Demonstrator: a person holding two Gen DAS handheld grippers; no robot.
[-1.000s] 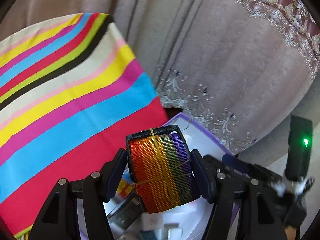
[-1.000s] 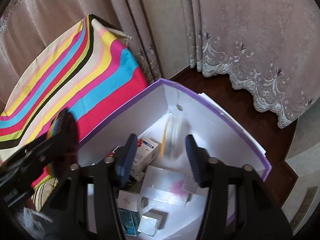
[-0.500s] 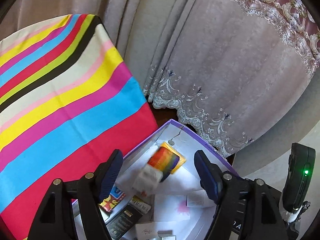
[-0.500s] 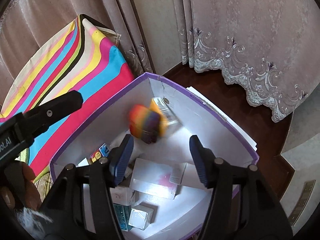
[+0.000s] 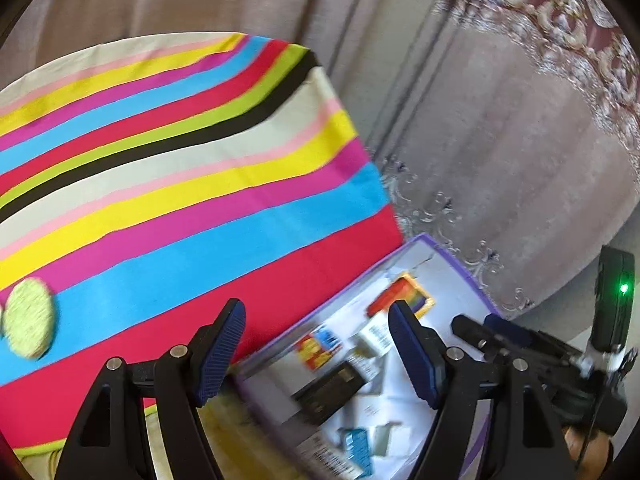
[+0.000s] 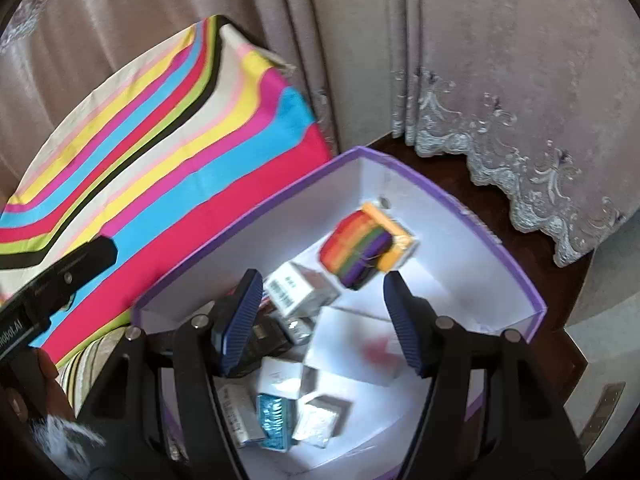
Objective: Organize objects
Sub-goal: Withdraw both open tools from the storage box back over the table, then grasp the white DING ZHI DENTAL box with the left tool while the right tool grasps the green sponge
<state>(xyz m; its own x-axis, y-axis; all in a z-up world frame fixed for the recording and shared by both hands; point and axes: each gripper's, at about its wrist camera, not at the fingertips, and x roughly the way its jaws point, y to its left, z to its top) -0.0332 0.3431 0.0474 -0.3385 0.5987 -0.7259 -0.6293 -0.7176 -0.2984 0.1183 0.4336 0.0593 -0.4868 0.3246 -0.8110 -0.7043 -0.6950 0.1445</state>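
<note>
Striped cloth (image 5: 168, 184) is covering the surface across the left of the frame, its bands running pink, yellow, blue and red. Mauve curtains (image 6: 500, 60) with embroidered lace hems are hanging across the top and right. Dark wooden floor (image 6: 448, 172) is showing beneath the hems.

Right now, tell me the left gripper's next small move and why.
Probably swing the left gripper, open and empty, left toward the green round pad on the striped cloth. The rainbow strap roll already lies inside the purple box.
</note>
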